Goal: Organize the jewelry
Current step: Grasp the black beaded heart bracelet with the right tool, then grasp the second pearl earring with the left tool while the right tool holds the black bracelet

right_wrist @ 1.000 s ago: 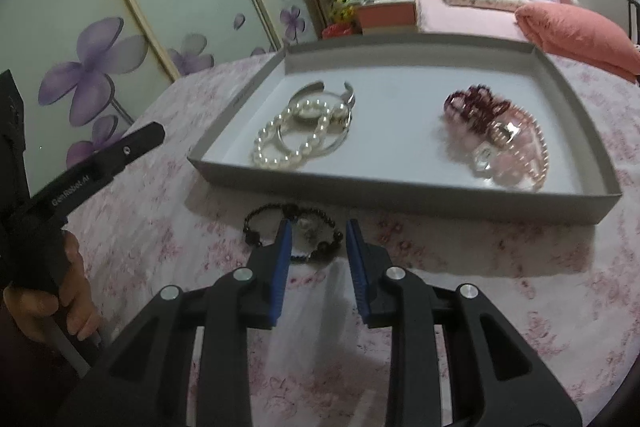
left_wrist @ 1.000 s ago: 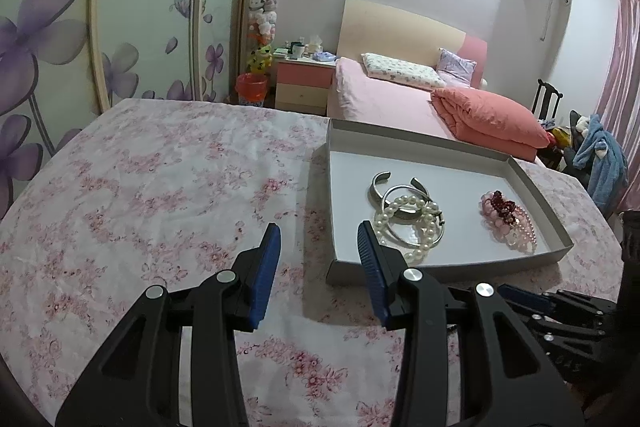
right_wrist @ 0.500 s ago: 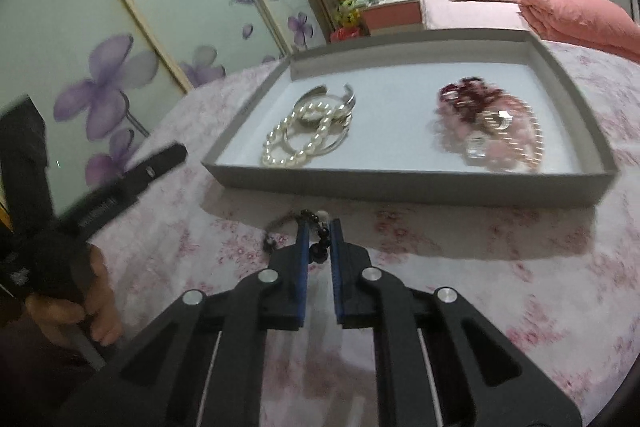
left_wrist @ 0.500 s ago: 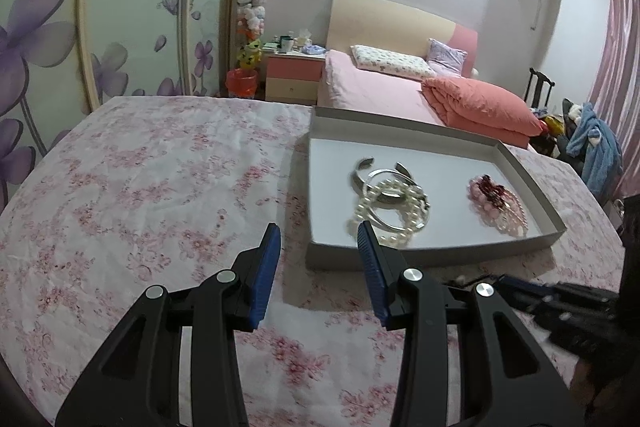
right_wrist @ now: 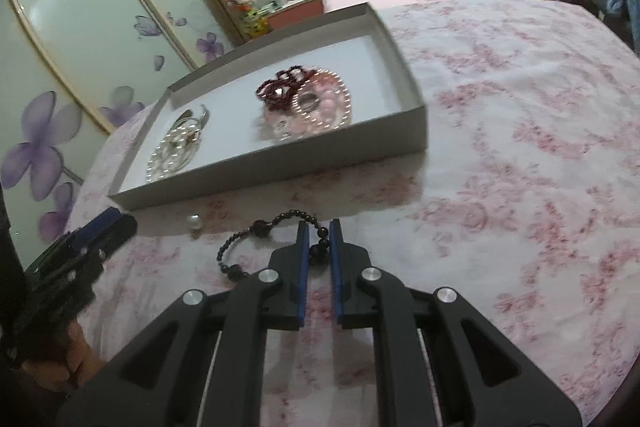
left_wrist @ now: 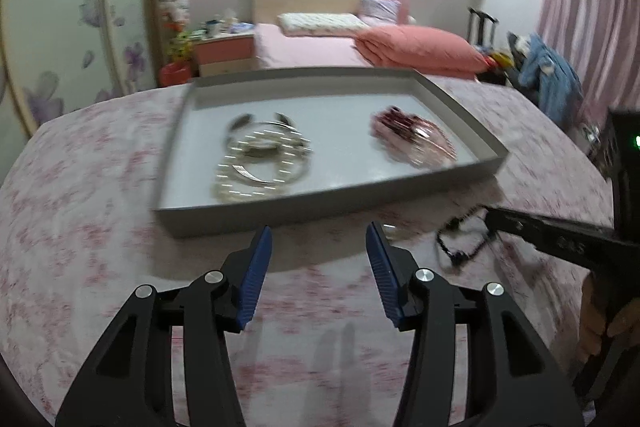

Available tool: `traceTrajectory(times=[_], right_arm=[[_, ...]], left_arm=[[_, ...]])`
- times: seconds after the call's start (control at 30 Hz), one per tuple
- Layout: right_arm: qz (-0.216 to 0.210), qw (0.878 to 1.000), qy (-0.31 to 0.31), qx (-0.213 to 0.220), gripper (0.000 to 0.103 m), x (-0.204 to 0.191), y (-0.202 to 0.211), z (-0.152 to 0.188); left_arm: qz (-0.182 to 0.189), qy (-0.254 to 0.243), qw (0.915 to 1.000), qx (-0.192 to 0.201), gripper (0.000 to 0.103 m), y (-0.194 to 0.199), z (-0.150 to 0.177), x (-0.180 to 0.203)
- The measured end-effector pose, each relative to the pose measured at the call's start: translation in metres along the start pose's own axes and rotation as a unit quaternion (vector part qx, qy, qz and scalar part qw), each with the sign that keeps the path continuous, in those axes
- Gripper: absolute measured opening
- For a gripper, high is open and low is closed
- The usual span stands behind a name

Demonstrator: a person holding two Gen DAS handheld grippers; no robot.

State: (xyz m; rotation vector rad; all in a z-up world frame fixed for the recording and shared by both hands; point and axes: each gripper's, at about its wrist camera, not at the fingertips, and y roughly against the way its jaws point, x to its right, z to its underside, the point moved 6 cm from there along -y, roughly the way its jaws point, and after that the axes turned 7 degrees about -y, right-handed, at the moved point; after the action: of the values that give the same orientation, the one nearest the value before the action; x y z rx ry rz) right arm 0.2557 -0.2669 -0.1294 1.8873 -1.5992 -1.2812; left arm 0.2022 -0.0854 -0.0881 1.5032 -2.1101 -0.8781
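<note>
Right gripper (right_wrist: pixel 319 241) pinches black bead bracelet (right_wrist: pixel 256 233) near tray (right_wrist: pixel 280 171); left gripper (left_wrist: pixel 319 247) gapes, holding nothing

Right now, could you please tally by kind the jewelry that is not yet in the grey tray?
black bead bracelet, pinched in the right gripper: 1
loose white pearl: 1
Total: 2

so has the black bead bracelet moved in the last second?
Yes. The black bead bracelet has shifted away from the tray wall toward the camera, pinched between the right gripper fingers.
</note>
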Motion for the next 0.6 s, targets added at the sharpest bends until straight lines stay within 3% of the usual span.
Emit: traceTrajectory(times=[0.13, 0.37, 0.47, 0.6], right_arm=[[0.056, 0.998, 0.012, 0.028, 0.011, 0.012, 0.004, -0.004], [0.045, 0.998, 0.001, 0.031, 0.011, 0.017, 0.004, -0.003], [0.043, 0.999, 0.0, 0.032, 0.011, 0.016, 0.004, -0.003], [0.04, 0.999, -0.003, 0.031, 0.011, 0.017, 0.005, -0.003]], left_arm=[[0.006, -0.019, 0.9998, -0.009, 0.05, -0.011, -0.002, 0.021], [-0.008, -0.034, 0.999, -0.028, 0.05, -0.029, -0.005, 0.038], [-0.013, -0.036, 0.9985, -0.039, 0.044, -0.037, -0.008, 0.043], [-0.025, -0.028, 0.9972, -0.065, 0.024, -0.047, -0.006, 0.042]])
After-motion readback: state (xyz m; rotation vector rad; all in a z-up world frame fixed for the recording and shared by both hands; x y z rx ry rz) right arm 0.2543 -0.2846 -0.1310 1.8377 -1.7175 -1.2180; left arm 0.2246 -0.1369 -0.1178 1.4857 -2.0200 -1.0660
